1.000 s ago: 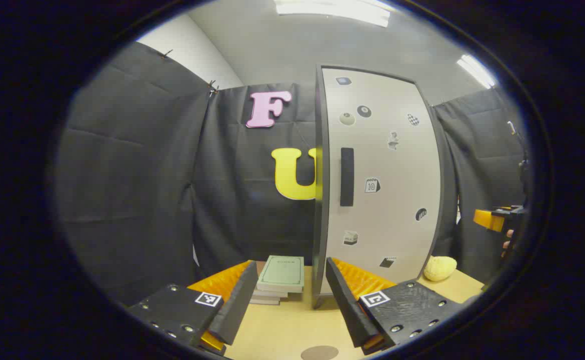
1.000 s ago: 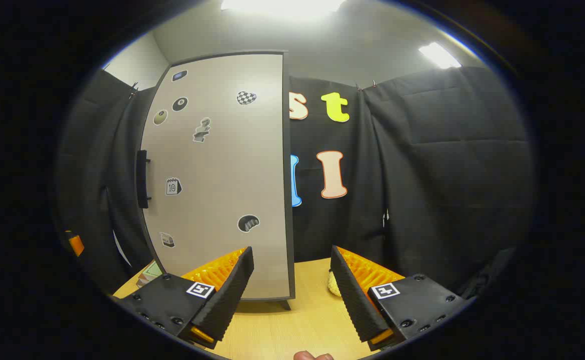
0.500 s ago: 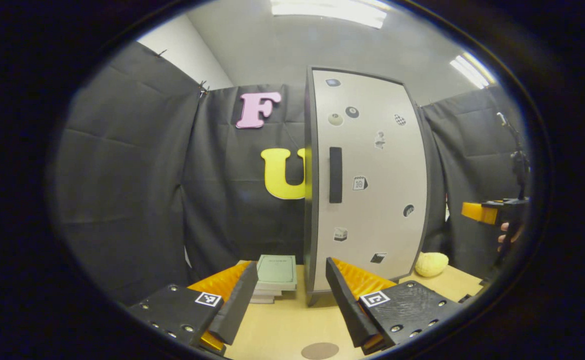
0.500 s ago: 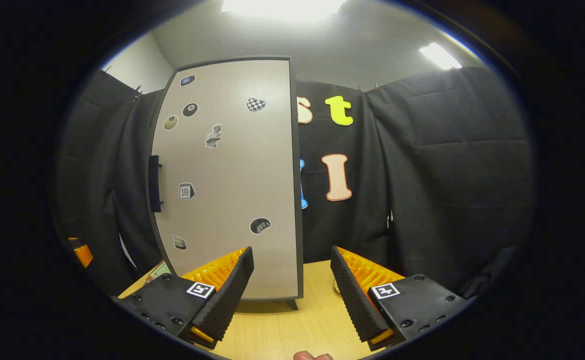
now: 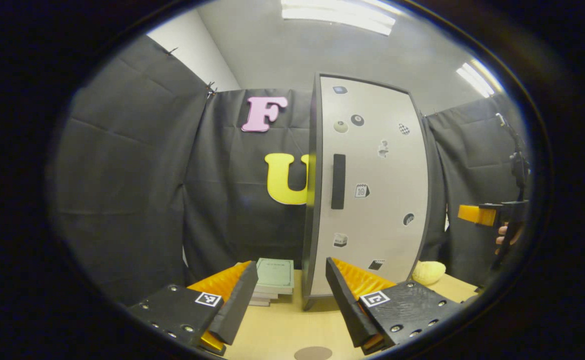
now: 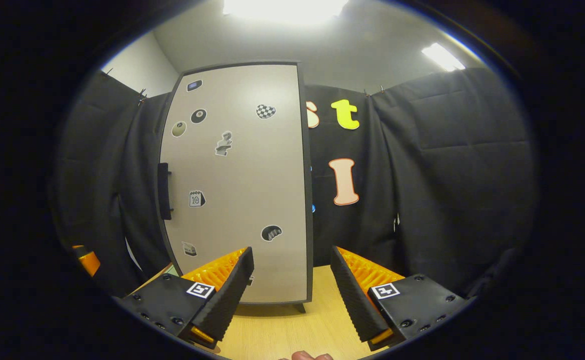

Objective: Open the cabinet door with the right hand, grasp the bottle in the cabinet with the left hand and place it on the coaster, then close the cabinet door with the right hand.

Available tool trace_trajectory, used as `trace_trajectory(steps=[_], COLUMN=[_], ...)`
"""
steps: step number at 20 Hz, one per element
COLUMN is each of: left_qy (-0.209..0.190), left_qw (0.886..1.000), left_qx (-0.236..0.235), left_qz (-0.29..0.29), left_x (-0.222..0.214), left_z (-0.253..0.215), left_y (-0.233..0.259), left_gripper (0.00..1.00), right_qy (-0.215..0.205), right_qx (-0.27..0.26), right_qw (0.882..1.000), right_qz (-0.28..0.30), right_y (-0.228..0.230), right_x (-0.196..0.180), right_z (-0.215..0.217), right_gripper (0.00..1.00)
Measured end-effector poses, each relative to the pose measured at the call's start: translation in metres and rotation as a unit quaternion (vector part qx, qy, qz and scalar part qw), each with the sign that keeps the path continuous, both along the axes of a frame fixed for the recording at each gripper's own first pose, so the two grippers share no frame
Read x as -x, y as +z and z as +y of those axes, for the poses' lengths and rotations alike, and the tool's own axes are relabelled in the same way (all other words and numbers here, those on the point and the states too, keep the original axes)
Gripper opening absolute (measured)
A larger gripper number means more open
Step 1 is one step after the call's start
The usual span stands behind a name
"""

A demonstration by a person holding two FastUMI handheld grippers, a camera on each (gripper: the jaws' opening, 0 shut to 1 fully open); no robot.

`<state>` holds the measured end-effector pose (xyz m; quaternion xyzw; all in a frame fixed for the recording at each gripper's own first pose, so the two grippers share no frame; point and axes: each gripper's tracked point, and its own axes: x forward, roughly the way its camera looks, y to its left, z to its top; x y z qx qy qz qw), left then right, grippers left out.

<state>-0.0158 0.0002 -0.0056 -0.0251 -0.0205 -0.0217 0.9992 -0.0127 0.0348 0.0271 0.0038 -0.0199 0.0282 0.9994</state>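
Facing flat matte cabinet door (image 6: 237, 185), slim bar handle (image 5: 338, 181); both jaws spread, empty.

On the light wooden table (image 5: 282, 330) stood one tall grey cabinet (image 5: 372, 190) bearing one black vertical handle (image 5: 338, 181), beside one stack of green-covered notebooks (image 5: 274, 274), one yellow knobbly lump (image 5: 428, 271) and one round brown coaster (image 5: 312, 353).
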Motion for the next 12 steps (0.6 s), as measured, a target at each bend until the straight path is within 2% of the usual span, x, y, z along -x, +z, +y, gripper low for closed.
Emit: trace_trajectory(steps=[1,6,12], left_qy=[0.001,0.021,0.077], left_qw=[1.000,1.000,0.996], left_qx=[0.003,0.011,0.042], left_qz=[0.001,0.017,0.031], left_x=[-0.001,0.001,0.011], left_z=[0.001,0.015,0.054], left_y=[-0.002,-0.019,-0.034], left_gripper=[0.85,0.84,0.82], right_qy=[0.004,0.030,0.095], right_qx=[0.000,0.006,0.016], right_qw=[1.000,0.999,0.995], right_qz=[-0.001,-0.008,-0.009], right_y=[0.005,0.028,0.063], right_x=[-0.002,-0.022,-0.046], right_z=[0.003,0.029,0.094], right_gripper=[0.98,0.98,0.98])
